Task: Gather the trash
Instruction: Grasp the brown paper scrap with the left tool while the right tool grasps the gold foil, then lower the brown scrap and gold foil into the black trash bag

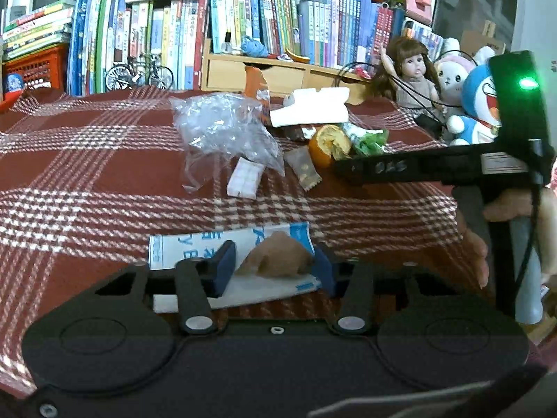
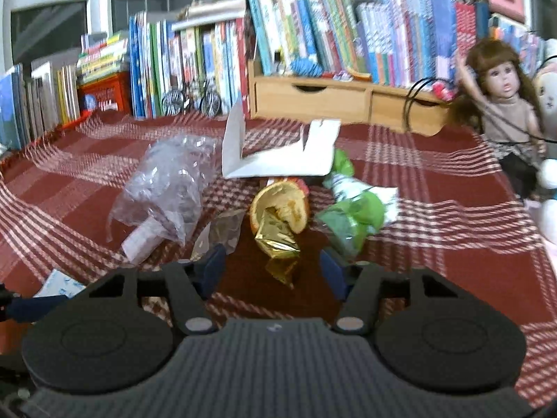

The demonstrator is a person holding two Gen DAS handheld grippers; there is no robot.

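Note:
Trash lies scattered on a red plaid tablecloth (image 1: 87, 160). My left gripper (image 1: 274, 266) is open low over the cloth. Its blue pads straddle a brown crumpled scrap (image 1: 275, 254) that lies on a white and blue wrapper (image 1: 195, 247). My right gripper (image 2: 273, 268) is open too, with a gold foil wrapper (image 2: 278, 240) just ahead between its fingers. Behind the foil sit an orange peel (image 2: 278, 205), a green wrapper (image 2: 355, 216), a clear plastic bag (image 2: 167, 188) and torn white cardboard (image 2: 278, 160). A small white packet (image 1: 243, 177) lies beside the bag.
Rows of books (image 1: 174, 35) and a wooden drawer organiser (image 2: 344, 101) line the back. A model bicycle (image 1: 139, 73) and a red basket (image 1: 34, 66) stand at the back left. A doll (image 2: 501, 104) and plush toys (image 1: 477, 104) crowd the right edge. A hand (image 1: 504, 205) holds the right tool.

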